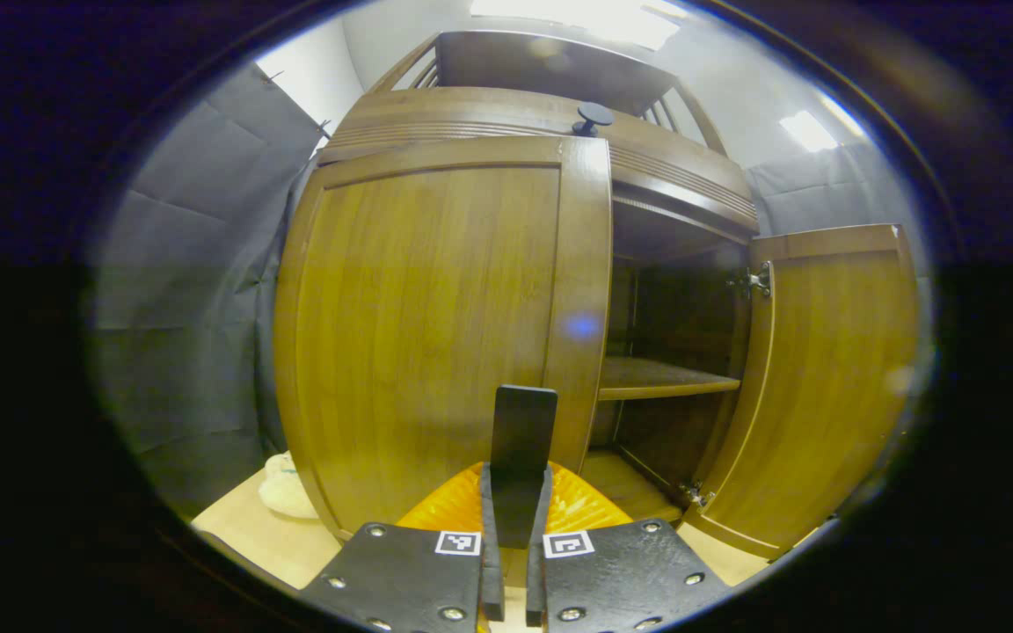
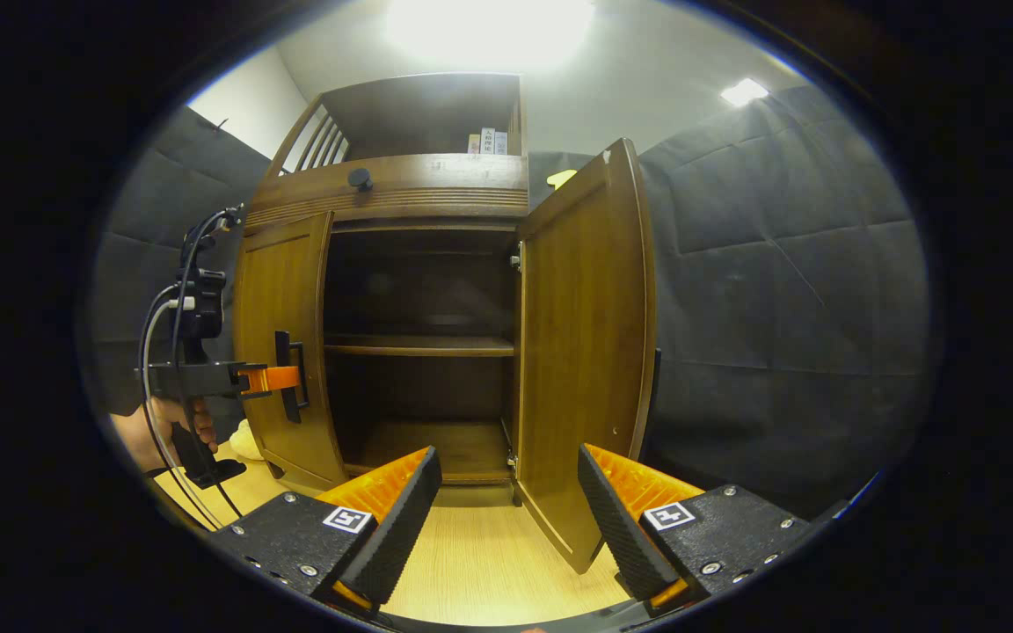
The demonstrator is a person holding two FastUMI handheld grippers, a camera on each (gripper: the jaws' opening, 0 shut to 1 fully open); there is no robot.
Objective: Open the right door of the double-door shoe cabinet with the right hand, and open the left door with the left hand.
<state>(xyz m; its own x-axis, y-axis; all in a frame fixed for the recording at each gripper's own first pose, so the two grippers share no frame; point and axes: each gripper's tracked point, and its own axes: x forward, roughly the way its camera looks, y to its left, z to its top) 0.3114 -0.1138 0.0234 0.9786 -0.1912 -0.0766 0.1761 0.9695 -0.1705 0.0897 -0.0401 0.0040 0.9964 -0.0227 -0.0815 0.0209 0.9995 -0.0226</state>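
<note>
While the left claw (image 1: 513, 563) is clamped narrow on the dark handle (image 1: 522, 432) of the left door (image 1: 427, 325), that door is seen shut against the cabinet front. In the right gripper view the same claw (image 2: 282, 380) is shown at the handle (image 2: 289, 375), w/ a hand (image 2: 174, 428) behind it. The right claw (image 2: 508, 510) is held wide apart, gripping nothing, just in front of the right door (image 2: 586, 352), which is swung fully out; inner shelf (image 2: 419, 345) is exposed. Right-door step is judged done; left-door pull is judged to be in hand. Next move prob. calls for an arc'd pull outward about the left hinge side, grip kept firm so the handle isn't slipped. Table (image 2: 480, 563) lies under the cabinet.
</note>
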